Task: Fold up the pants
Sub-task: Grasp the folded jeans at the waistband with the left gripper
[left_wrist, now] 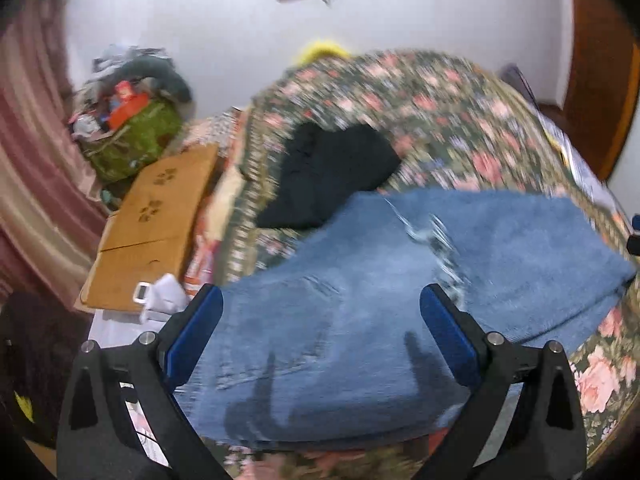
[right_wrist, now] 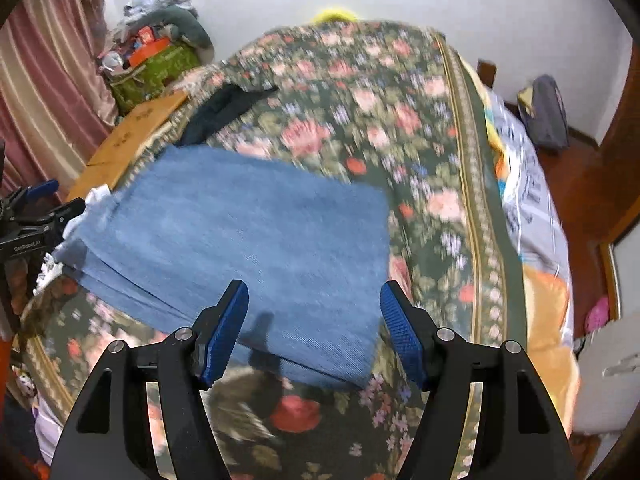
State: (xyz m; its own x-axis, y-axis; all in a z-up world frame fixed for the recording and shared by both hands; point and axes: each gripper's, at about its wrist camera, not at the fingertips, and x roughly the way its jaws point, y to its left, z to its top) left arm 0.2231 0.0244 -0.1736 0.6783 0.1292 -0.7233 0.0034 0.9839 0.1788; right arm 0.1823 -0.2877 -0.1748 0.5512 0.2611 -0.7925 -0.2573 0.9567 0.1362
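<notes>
Blue denim pants (left_wrist: 360,300) lie folded in a flat stack on the floral bedspread (left_wrist: 440,120), with a frayed tear on the top layer. In the right wrist view the same pants (right_wrist: 256,240) form a neat rectangle. My left gripper (left_wrist: 322,302) hovers above the pants, open, with nothing between its blue pads. My right gripper (right_wrist: 314,300) hangs open over the pants' near edge, also empty. The left gripper (right_wrist: 60,210) shows at the left border of the right wrist view, beside the pants' left end.
A black garment (left_wrist: 328,172) lies on the bed beyond the pants. Flattened cardboard (left_wrist: 156,216) and a green bag of clutter (left_wrist: 132,136) sit left of the bed by pink curtains (left_wrist: 36,160). A patterned sheet (right_wrist: 528,208) and wooden floor (right_wrist: 580,184) lie to the right.
</notes>
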